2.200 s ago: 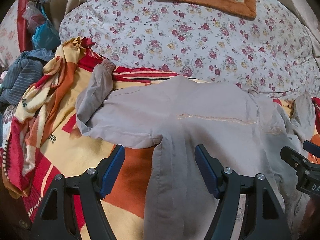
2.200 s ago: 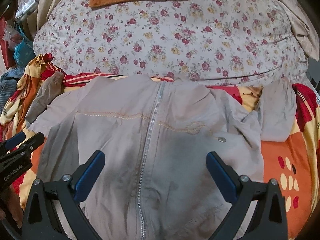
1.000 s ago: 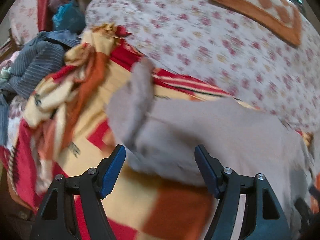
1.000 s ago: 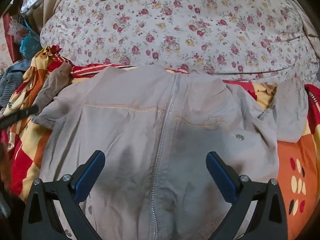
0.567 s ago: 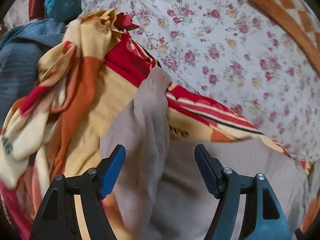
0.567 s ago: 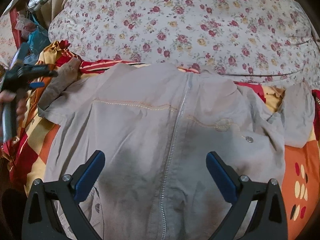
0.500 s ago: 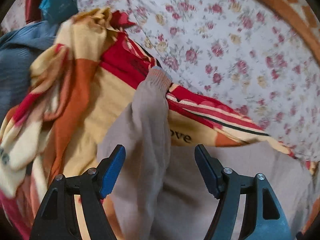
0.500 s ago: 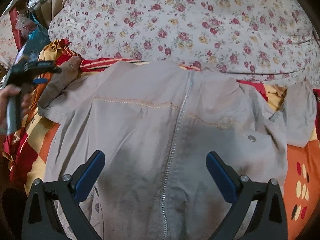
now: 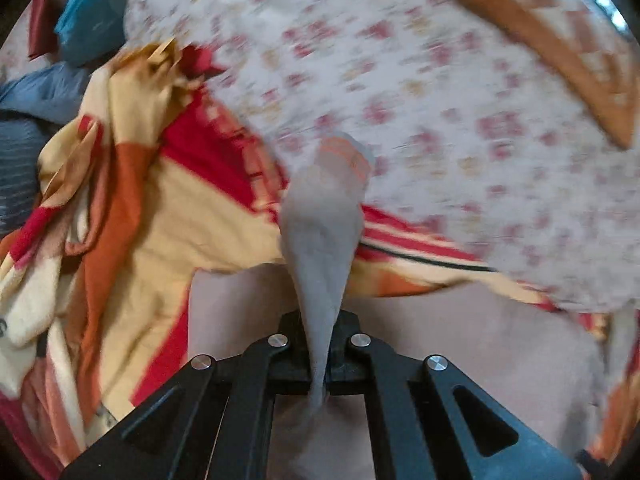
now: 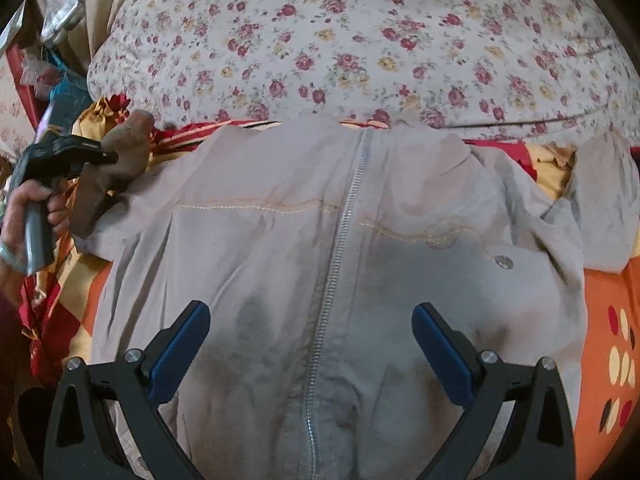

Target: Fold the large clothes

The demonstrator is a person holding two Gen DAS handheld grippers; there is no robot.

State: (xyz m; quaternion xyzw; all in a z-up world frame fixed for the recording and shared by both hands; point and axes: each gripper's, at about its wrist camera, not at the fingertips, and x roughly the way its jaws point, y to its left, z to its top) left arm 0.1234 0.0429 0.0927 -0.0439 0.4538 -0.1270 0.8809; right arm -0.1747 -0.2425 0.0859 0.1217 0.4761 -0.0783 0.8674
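A large grey-beige zip jacket (image 10: 340, 240) lies spread front-up on a patterned blanket on the bed. My left gripper (image 9: 320, 356) is shut on the jacket's left sleeve (image 9: 324, 232), which hangs up from the jaws with its ribbed cuff (image 9: 346, 156) at the far end. In the right wrist view the left gripper (image 10: 108, 156) holds that sleeve (image 10: 116, 160) at the jacket's far left. My right gripper (image 10: 312, 344) is open and empty, hovering over the jacket's lower front, astride the zip (image 10: 340, 240). The right sleeve (image 10: 604, 200) lies bunched at the far right.
A floral duvet (image 10: 360, 40) is heaped behind the jacket, with an orange-brown mat (image 9: 560, 32) on top. The red, orange and yellow blanket (image 9: 140, 208) is bunched at the left. Dark striped clothes (image 9: 20, 152) and a blue bag (image 9: 88, 28) lie at the far left.
My left gripper has shut on the left sleeve and lifted it; it was open around the sleeve half a second ago. The right gripper has drifted slightly and stays open.
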